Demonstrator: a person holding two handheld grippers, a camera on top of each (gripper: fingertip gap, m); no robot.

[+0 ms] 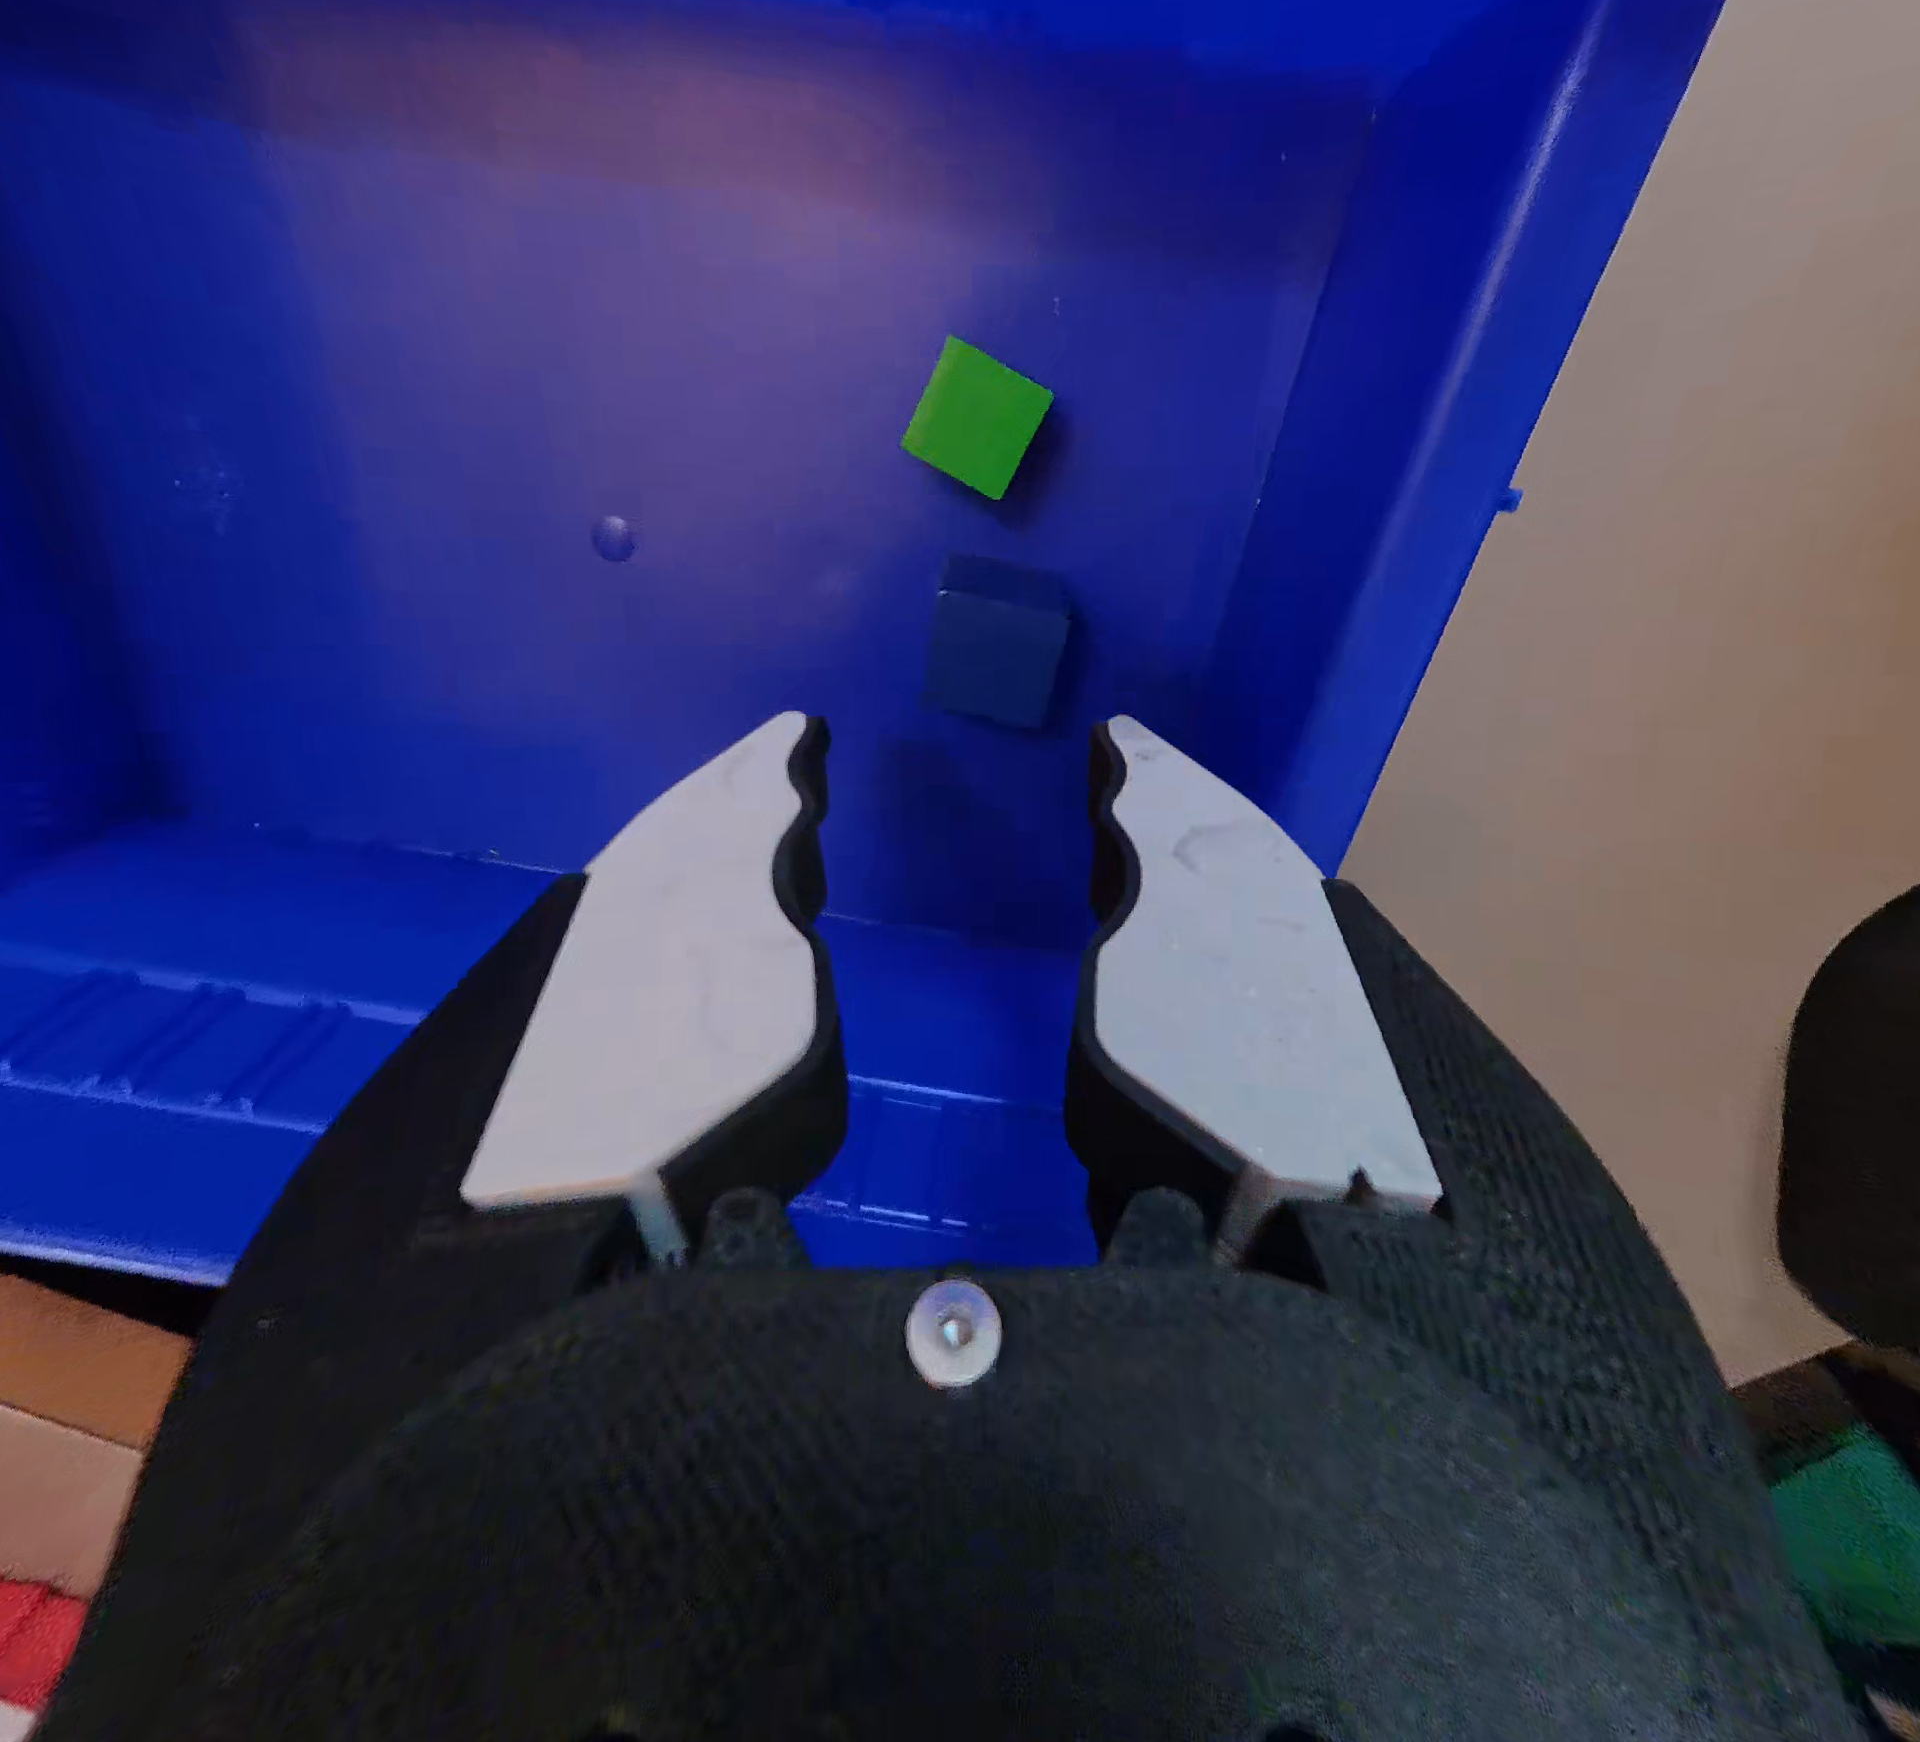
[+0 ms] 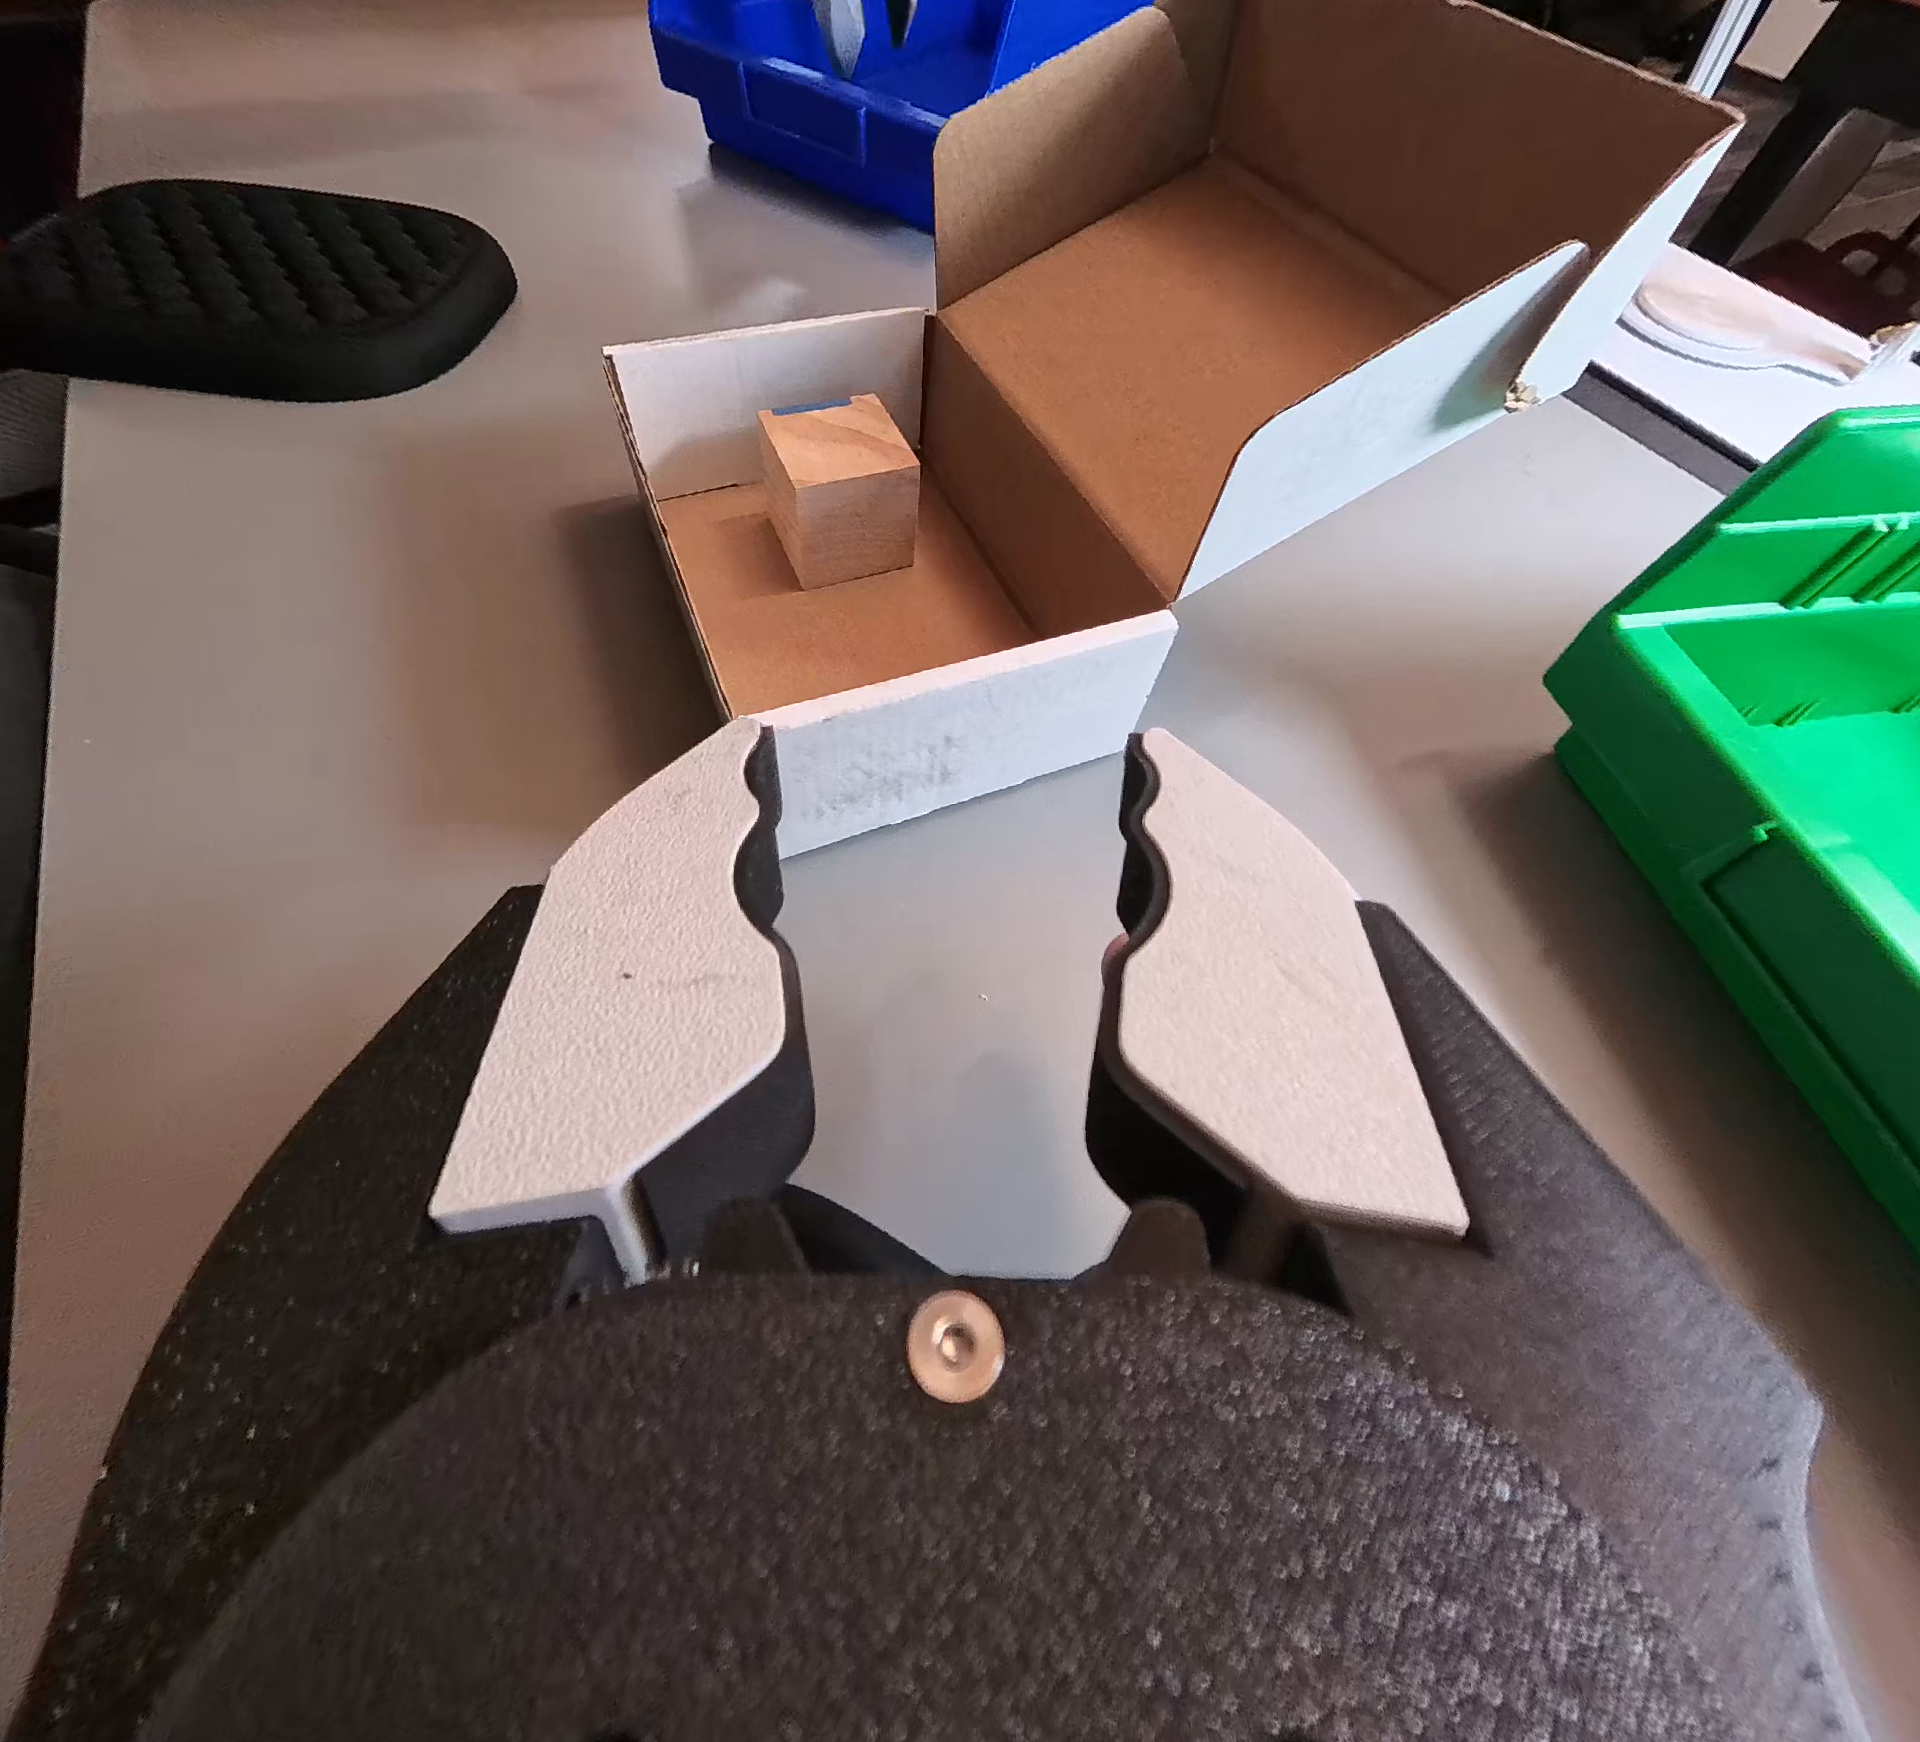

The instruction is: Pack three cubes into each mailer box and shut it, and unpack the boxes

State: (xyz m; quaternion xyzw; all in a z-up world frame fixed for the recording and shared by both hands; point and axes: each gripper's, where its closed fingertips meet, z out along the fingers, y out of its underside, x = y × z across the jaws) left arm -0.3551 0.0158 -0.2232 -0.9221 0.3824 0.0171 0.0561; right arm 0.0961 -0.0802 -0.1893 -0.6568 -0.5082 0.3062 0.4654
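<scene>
Sitting alone in the open mailer box (image 2: 894,612), a bare wooden cube (image 2: 842,497) rests near the back wall of the tray, which by the look of it leaves two more cubes to be packed. The lid (image 2: 1351,165) stands tipped back on its hinge with its side flaps out, probably left so to keep the tray clear for loading from above. The supply lies in the blue bin (image 1: 520,342): a green cube (image 1: 977,416) and a dark blue cube (image 1: 997,643) sit on its floor, close to each other but not touching, towards the bin's right wall.

The left hand-held gripper (image 1: 958,736) points down into that bin, its fingers apart and empty, with the dark blue cube just beyond the tips and slightly right of the gap; this reads as the approach to a pick, and a small shift right seems needed. In the right wrist view the same tool (image 2: 871,19) hangs nearly upright over the bin, which stands behind the box.

The right hand-held gripper (image 2: 948,752) waits low over the grey tabletop (image 2: 312,653), just short of the box's white front wall, fingers spread and holding nothing. A green bin (image 2: 1787,705) stands off to its right.
</scene>
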